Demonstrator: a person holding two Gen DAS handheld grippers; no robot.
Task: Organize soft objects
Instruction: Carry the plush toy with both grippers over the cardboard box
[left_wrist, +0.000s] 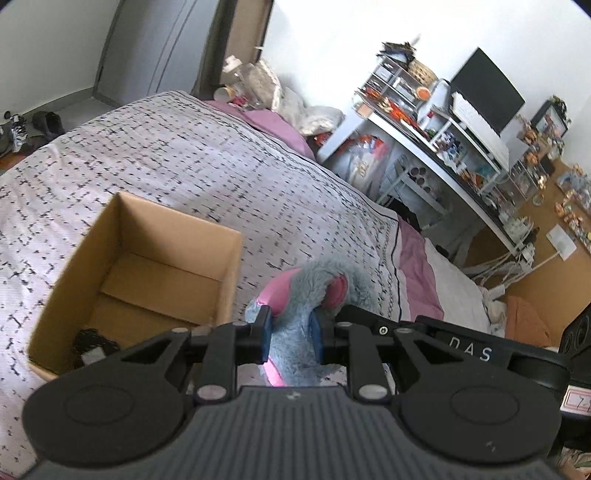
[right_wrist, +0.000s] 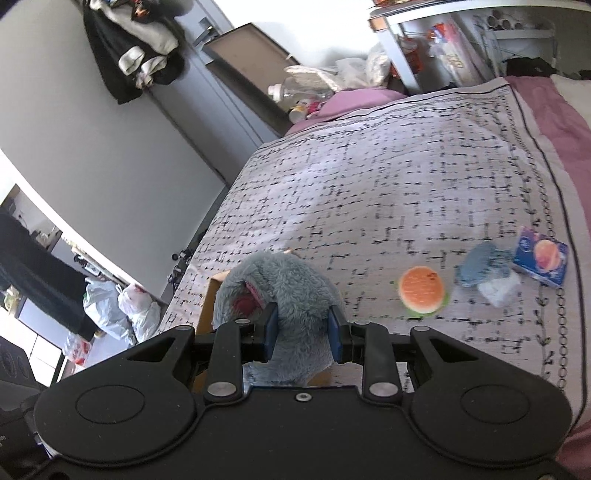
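Note:
A grey-blue plush toy with pink ears (left_wrist: 314, 291) is pinched by both grippers and held above the bed. My left gripper (left_wrist: 291, 332) is shut on one part of it, just right of an open cardboard box (left_wrist: 147, 266) that holds a small dark object (left_wrist: 94, 341). My right gripper (right_wrist: 303, 332) is shut on the plush (right_wrist: 284, 280), with the box edge (right_wrist: 210, 306) below it. A burger-shaped soft toy (right_wrist: 422, 290), a blue knitted item (right_wrist: 480, 264) and a white soft item (right_wrist: 498, 290) lie on the bed to the right.
The bed has a patterned white cover (left_wrist: 184, 155) and a pink sheet edge (left_wrist: 417, 266). A blue carton (right_wrist: 541, 256) lies beside the soft items. A cluttered white desk with a monitor (left_wrist: 487, 88) stands past the bed. Bags (right_wrist: 114, 310) sit on the floor.

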